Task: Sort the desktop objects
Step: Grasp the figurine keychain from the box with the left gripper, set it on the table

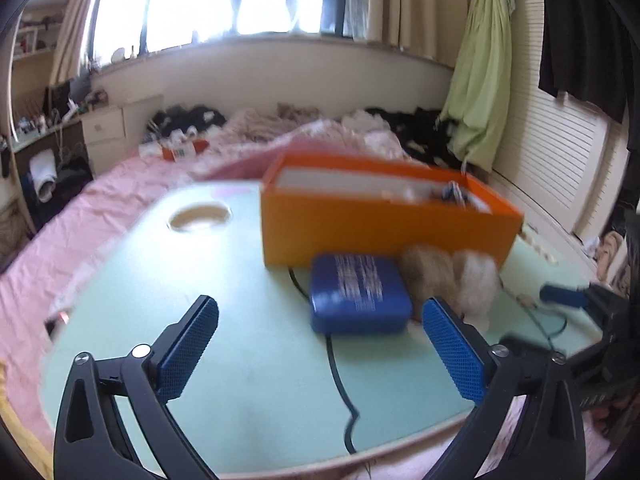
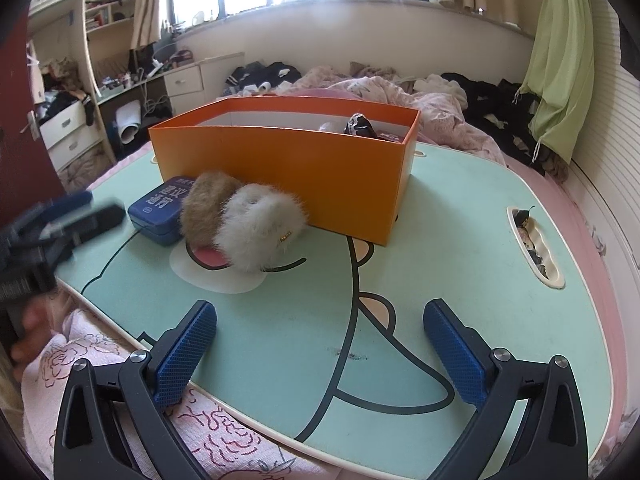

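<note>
1. Tools: my left tool (image 1: 320,328) and right tool (image 2: 320,328) both stood apart, nothing between the pads.
2. Still on the worktop (image 2: 460,240), against the orange box (image 2: 288,176): one blue tin (image 2: 154,212), one brown puff (image 2: 204,204), one white puff (image 2: 256,226), touching in a row.
3. Risk, I judged: grabbing a puff could drag its neighbour, since they pressed together.
4. Risk: the tin lay flat and smooth, so pads might slip or shove it into the box wall.
5. Box held at least two items; count unclear.
</note>
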Demonstrator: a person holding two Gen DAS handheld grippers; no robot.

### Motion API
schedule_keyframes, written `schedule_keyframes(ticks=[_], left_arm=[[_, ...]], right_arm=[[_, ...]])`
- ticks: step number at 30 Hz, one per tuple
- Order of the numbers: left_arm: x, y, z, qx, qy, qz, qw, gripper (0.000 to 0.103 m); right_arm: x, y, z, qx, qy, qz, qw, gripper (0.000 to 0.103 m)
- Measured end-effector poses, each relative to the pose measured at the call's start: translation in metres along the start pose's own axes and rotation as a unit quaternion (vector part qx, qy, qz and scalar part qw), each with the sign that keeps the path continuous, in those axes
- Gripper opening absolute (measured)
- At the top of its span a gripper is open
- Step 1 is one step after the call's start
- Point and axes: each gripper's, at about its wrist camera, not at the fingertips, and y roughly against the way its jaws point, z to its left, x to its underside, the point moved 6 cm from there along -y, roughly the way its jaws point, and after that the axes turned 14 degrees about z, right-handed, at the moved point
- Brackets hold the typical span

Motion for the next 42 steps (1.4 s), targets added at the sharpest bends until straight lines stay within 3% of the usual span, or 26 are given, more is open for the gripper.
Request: schedule_keyframes(ticks=[2, 6, 10, 12, 14, 21, 25, 26, 27, 34, 39, 42], left_arm=[[-0.021, 0.009, 0.000, 0.007, 0.003, -0.003, 1.0000, 0.093], [-0.079, 0.000, -0.011, 0.057, -0.004, 0.040, 0.9975, 0.081], [-0.122, -0.058, -0.033, 0.072, -0.041, 0.160, 0.9836, 0.061], [-0.126, -0.094, -0.044, 0.074, -0.048, 0.236, 0.9676, 0.052], [-0.125, -0.121, -0.048, 0.081, -0.036, 0.286, 0.9541, 0.048], [-0.122, -0.152, -0.053, 0.059, -0.027, 0.328, 0.9425, 0.049], [-0.118, -0.173, -0.048, 0.019, -0.026, 0.354, 0.9348, 0.048], [-0.118, -0.176, -0.050, 0.004, -0.039, 0.346, 0.9374, 0.046], [-0.120, -0.176, -0.052, -0.006, -0.047, 0.340, 0.9391, 0.037], [-0.119, -0.165, -0.047, 0.007, -0.031, 0.291, 0.9563, 0.037], [-0.125, -0.111, -0.042, 0.045, -0.013, 0.211, 0.9762, 0.037], [-0.119, -0.065, -0.036, 0.076, -0.015, 0.164, 0.9835, 0.037]], right_arm=[[-0.001, -0.001, -0.001, 0.000, 0.001, 0.000, 1.000, 0.103], [-0.003, -0.003, -0.002, 0.001, 0.002, 0.001, 1.000, 0.103], [-0.003, -0.003, -0.001, 0.000, 0.003, 0.001, 1.000, 0.103], [-0.004, -0.003, 0.000, 0.000, 0.003, 0.002, 1.000, 0.103], [-0.004, -0.003, 0.000, 0.000, 0.004, 0.001, 1.000, 0.103], [-0.004, -0.002, 0.001, -0.001, 0.004, 0.001, 1.000, 0.103], [-0.004, -0.002, 0.000, -0.002, 0.005, 0.001, 1.000, 0.103], [-0.005, -0.002, 0.001, -0.003, 0.005, 0.001, 1.000, 0.103], [-0.005, -0.002, 0.001, -0.003, 0.006, 0.002, 1.000, 0.103], [-0.005, -0.002, 0.002, -0.003, 0.007, 0.002, 1.000, 0.103], [-0.006, -0.002, 0.002, -0.004, 0.007, 0.002, 1.000, 0.103], [-0.006, -0.002, 0.002, -0.005, 0.008, 0.003, 1.000, 0.103]])
